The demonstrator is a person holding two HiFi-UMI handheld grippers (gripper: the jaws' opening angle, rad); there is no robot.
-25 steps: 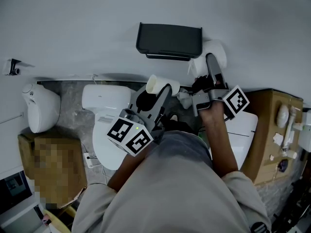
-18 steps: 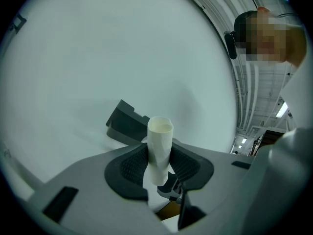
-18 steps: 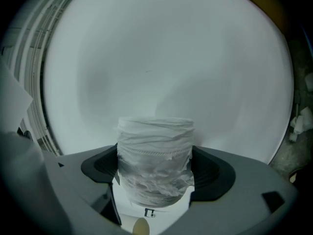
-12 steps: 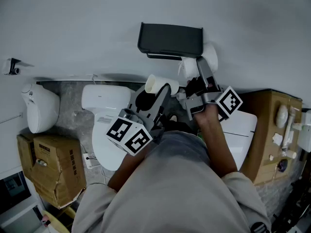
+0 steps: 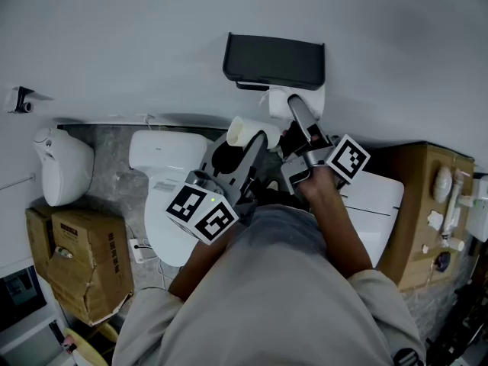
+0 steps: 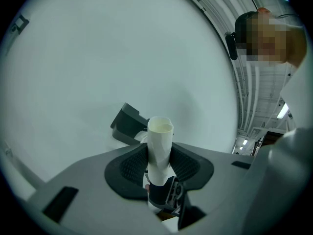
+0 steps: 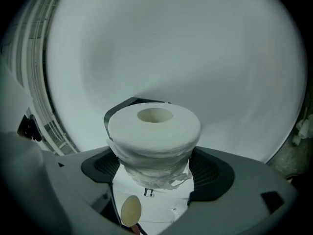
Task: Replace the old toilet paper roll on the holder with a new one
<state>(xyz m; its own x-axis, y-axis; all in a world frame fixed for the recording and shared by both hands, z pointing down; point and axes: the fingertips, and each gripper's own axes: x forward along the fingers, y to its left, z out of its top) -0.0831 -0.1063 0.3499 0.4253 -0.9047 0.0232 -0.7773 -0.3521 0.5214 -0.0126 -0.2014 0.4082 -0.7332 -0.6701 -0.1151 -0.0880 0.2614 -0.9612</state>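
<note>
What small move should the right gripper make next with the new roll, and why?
Probably ease the new roll up to the black holder. The right gripper grips it close under the holder, and the left gripper holds the empty tube aside.

You had the bare off-white cardboard tube [image 6: 159,146] of the spent roll pinched low down between the pads of the left gripper [image 5: 240,143]. It stuck out past them with its open end towards the wall, below and left of the black box-shaped wall holder [image 5: 274,61]. The full white toilet paper roll [image 7: 154,131], its outer wraps loose and crumpled, sat squeezed between the pads of the right gripper [image 7: 155,165]. Its hollow core faced the wall, just under the holder's lower edge; whether it touched could not be told.
</note>
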